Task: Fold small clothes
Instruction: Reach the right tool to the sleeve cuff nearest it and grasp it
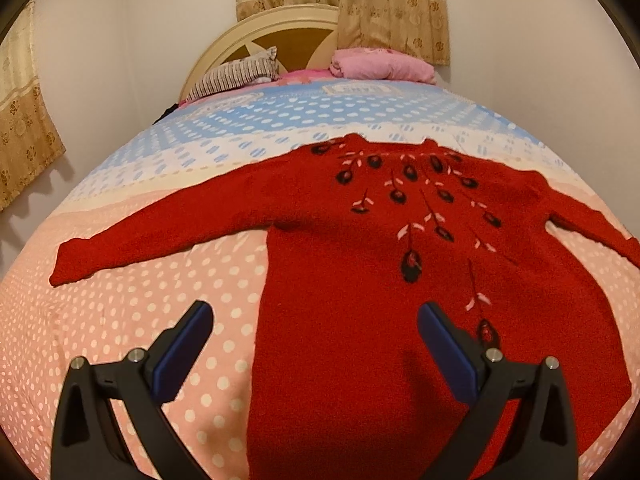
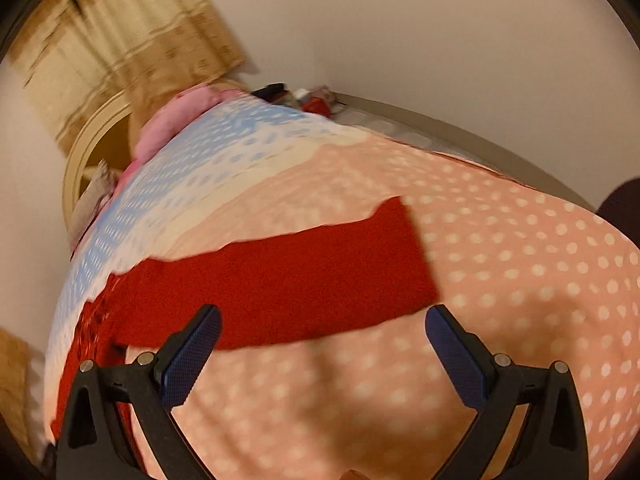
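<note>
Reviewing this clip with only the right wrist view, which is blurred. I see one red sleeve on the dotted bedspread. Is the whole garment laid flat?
Observer: Yes. The left wrist view shows the red sweater spread front-up, both sleeves out sideways.
Operator: Is the left gripper holding it?
Observer: No. The left gripper is open above the sweater's lower body, with nothing between its fingers.
Operator: Anything else on the bed?
Observer: A striped pillow and a pink folded blanket lie near the headboard.
</note>
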